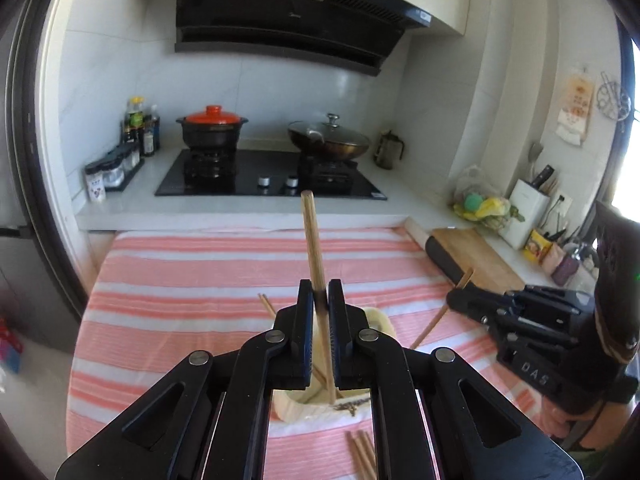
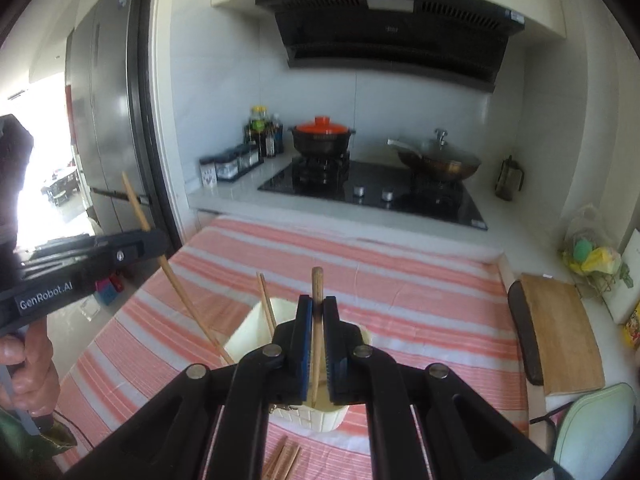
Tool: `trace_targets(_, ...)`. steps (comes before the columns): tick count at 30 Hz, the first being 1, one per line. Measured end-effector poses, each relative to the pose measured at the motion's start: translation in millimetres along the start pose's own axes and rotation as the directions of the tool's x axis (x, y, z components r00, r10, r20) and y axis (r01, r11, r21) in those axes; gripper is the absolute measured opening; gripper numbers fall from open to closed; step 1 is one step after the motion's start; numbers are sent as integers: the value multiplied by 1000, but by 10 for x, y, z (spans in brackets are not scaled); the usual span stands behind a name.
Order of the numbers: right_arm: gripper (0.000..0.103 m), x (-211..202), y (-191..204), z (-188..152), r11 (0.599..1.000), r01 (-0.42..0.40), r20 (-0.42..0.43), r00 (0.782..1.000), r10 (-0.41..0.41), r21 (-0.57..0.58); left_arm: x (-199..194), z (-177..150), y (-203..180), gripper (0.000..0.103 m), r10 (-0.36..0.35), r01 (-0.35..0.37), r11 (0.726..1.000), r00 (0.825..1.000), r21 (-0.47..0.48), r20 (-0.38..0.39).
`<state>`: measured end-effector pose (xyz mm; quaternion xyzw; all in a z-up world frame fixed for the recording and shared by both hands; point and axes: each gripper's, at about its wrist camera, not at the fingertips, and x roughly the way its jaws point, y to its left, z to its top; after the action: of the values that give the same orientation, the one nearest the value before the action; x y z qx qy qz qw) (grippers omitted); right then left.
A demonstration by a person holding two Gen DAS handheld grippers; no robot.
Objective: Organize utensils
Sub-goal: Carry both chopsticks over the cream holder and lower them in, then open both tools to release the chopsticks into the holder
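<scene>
Since each chopstick is light, stiff and smooth, a grasp near mid-length suits it best. One chopstick [image 1: 316, 256] is clamped by the left gripper [image 1: 321, 300], another chopstick [image 2: 317, 312] by the right gripper [image 2: 317, 312], both with lower tips inside the cream holder [image 2: 248, 332]. A further pair [image 2: 267, 300] leans within the holder; loose sticks [image 1: 362, 454] lie on the striped cloth [image 1: 180, 280] just in front of it.

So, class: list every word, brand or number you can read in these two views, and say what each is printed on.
"GenRobot.AI": white lettering on the side of the left hand-held gripper, seen in the right wrist view.
"DAS": white letters on the body of the right hand-held gripper, seen in the left wrist view.
Too small or blurred to read: spice jar labels, sauce bottles, range hood stickers, wall calendar.
</scene>
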<state>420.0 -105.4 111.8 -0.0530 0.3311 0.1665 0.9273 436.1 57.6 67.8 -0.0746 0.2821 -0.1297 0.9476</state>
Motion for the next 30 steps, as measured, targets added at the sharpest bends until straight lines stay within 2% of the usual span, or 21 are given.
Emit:
trace_targets(3, 6, 399, -61, -73, 999, 19, -69, 997, -17, 28, 204, 86, 56, 5, -4, 4, 999, 1000, -42, -18)
trace_targets(5, 6, 548, -116, -110, 998, 21, -76, 997, -16, 58, 230, 142, 89, 5, -20, 19, 998, 1000, -65, -14)
trace_targets(8, 6, 524, -201, -122, 993, -12, -54, 998, 19, 115, 134, 229, 37, 4, -37, 37, 999, 999, -36, 20)
trace_targets(11, 6, 409, -126, -38, 998, 1, -25, 1000, 0, 57, 83, 287, -49, 5, -27, 27, 1000, 998, 15, 49)
trace_targets(15, 6, 455, -67, 97, 999, -2, -98, 995, 6, 40, 278, 242, -44, 4, -22, 22, 1000, 1000, -1, 8)
trace_targets(19, 6, 735, 7, 70, 1000, 5, -194, 981, 0, 24, 662, 60, 16, 6, -4, 1, 999, 996, -33, -91)
trace_targets(20, 7, 804, 28, 46, 1000, -2, -199, 980, 5, 19, 763, 1, 36, 13, 20, -24, 999, 992, -33, -123)
trace_targets(21, 16, 836, 39, 16, 1000, -6, -197, 980, 10, 22, 832, -52, 50, 29, 43, -49, 998, 987, -31, -155)
trace_targets(22, 30, 837, 36, -12, 999, -9, -186, 982, 15, 33, 850, -112, 73, 35, 60, -67, 997, 983, -31, -173)
trace_targets(23, 33, 781, 24, -42, 998, -25, -157, 987, 32, 51, 803, -177, 91, 43, 65, -71, 997, 983, -30, -174)
trace_targets(25, 33, 578, 6, -113, 996, -55, -106, 992, 62, 73, 640, -318, 120, 51, 55, -57, 998, 985, -8, -167)
trace_targets(27, 33, 336, 20, -204, 997, -60, -69, 996, 64, 55, 429, -517, 155, 65, 77, -74, 997, 982, 26, -171)
trace_targets(30, 33, -35, 24, -542, 998, -53, -43, 998, 54, 13, 130, -950, 217, 71, 115, -100, 992, 967, 76, -226)
